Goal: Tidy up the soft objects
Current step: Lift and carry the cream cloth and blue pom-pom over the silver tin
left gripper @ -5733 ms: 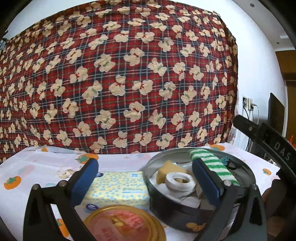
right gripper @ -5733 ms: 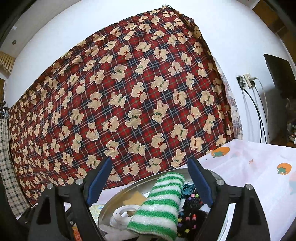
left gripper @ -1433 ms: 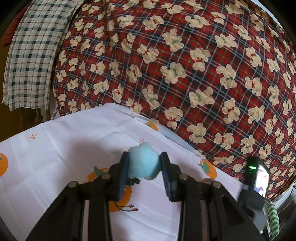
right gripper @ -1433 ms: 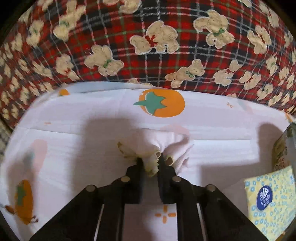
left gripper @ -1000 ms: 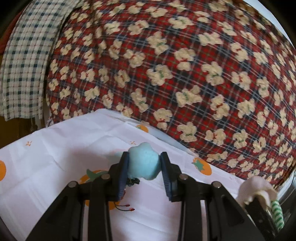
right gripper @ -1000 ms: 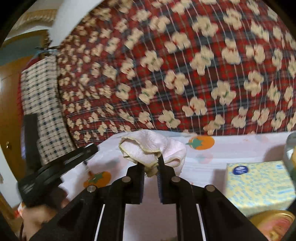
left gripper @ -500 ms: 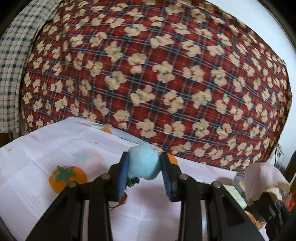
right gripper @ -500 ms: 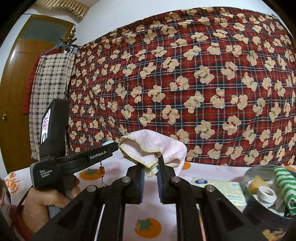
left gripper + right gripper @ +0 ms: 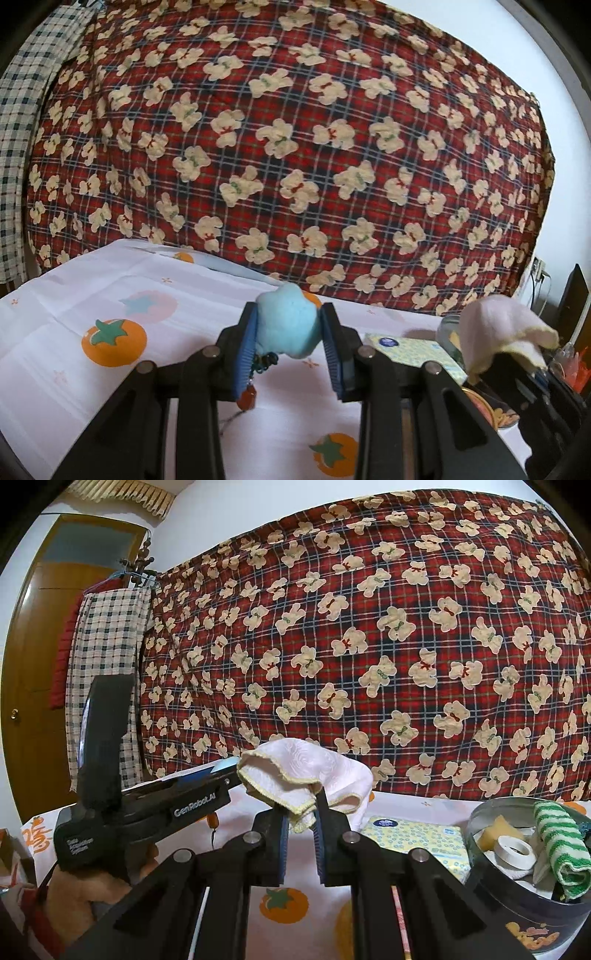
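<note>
My left gripper is shut on a light blue plush star with a beaded cord hanging below it, held above the tablecloth. My right gripper is shut on a pale pink cloth with a yellow hem, lifted off the table; the cloth also shows at the right of the left wrist view. A round metal tin at the right holds a green-striped towel, a tape roll and a yellow sponge.
A yellow tissue pack lies beside the tin. A white tablecloth with orange tomato prints covers the table. A red plaid bear blanket hangs behind. A round lid lies near the tin.
Both grippers have swung right toward the tin while holding their objects. The tin and tissue pack have come further into the right wrist view.
</note>
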Demonstrator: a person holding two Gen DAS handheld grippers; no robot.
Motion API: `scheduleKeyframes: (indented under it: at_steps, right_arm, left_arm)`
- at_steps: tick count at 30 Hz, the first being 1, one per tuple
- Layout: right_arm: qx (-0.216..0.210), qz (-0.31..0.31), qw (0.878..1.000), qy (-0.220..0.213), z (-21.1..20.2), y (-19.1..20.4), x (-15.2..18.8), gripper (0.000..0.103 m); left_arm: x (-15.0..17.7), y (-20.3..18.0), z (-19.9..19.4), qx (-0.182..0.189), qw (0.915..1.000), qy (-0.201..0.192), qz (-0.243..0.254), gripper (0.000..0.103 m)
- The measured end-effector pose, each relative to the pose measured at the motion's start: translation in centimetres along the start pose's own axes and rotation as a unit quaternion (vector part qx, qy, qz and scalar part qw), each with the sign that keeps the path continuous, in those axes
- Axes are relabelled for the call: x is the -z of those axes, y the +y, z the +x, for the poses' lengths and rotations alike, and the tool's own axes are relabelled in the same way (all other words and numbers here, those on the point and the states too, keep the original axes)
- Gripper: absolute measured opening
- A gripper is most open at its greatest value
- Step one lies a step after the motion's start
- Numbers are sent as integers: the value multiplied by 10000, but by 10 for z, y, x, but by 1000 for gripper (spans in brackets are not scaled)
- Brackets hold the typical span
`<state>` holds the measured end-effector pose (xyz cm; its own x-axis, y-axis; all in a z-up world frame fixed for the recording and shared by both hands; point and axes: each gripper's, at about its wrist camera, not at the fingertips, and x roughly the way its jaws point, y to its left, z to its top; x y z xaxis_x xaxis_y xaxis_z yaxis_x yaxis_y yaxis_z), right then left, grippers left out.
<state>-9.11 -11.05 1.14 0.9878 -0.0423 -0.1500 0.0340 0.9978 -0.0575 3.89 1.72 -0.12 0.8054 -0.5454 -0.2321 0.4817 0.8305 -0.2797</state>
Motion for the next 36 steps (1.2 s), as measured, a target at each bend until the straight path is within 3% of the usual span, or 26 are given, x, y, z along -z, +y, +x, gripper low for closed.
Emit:
scheduleKeyframes:
  at_steps: [14, 36]
  right_arm:
    - [189, 125, 9997, -84, -27, -31, 2, 13]
    - [1016, 33, 9937, -477, -72, -94, 3, 13]
  left_arm:
    - [14, -39, -25, 265, 9995, -139, -54, 33]
    - [22, -116, -30, 893, 9956, -110, 265, 33]
